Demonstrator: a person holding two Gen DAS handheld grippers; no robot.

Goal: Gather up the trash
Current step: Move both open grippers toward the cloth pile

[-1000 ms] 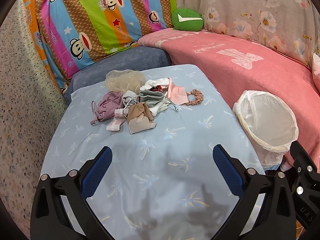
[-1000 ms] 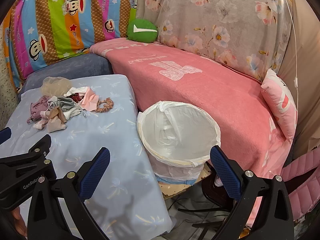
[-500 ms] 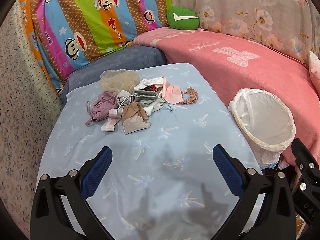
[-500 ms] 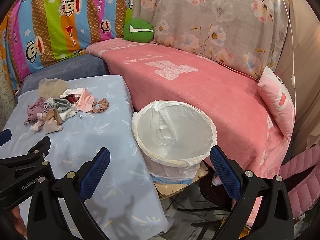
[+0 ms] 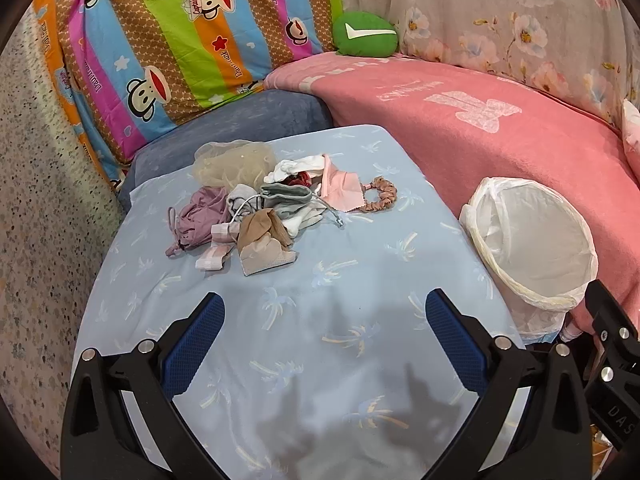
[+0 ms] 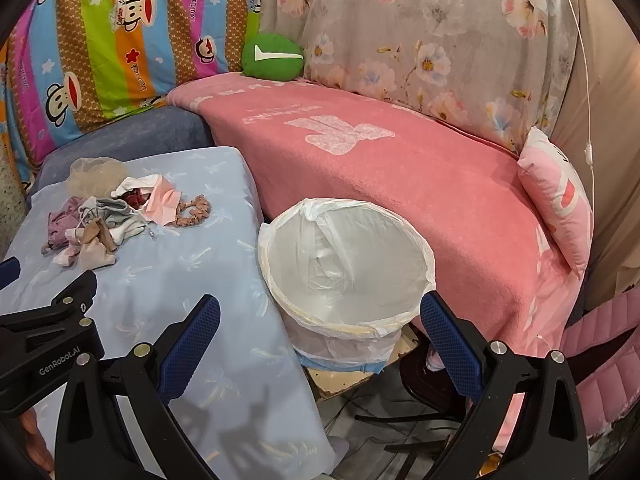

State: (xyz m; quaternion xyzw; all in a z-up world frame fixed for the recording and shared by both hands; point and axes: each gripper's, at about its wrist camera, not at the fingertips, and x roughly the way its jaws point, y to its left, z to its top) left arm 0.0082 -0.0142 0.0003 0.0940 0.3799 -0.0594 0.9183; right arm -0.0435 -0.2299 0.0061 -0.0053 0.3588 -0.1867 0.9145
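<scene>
A pile of cloth scraps (image 5: 264,208) lies at the far end of a light blue table (image 5: 320,360): a purple piece (image 5: 200,216), a tan stocking (image 5: 262,244), a beige net (image 5: 232,162), a pink piece (image 5: 340,186) and a brown scrunchie (image 5: 380,200). The pile also shows in the right wrist view (image 6: 116,212). A white-lined trash bin (image 6: 344,272) stands right of the table, also in the left wrist view (image 5: 528,248). My left gripper (image 5: 320,336) is open and empty over the near table. My right gripper (image 6: 320,340) is open and empty in front of the bin.
A pink blanket (image 6: 400,168) covers the sofa behind the bin. A striped monkey-print cushion (image 5: 180,40) and a green pillow (image 5: 366,34) stand at the back. A pink pillow (image 6: 560,208) lies at right. A speckled wall (image 5: 36,200) is left of the table.
Both grippers have drifted slightly; the pile and bin sit a little lower and nearer the middle in view. Nothing was taken hold of.
</scene>
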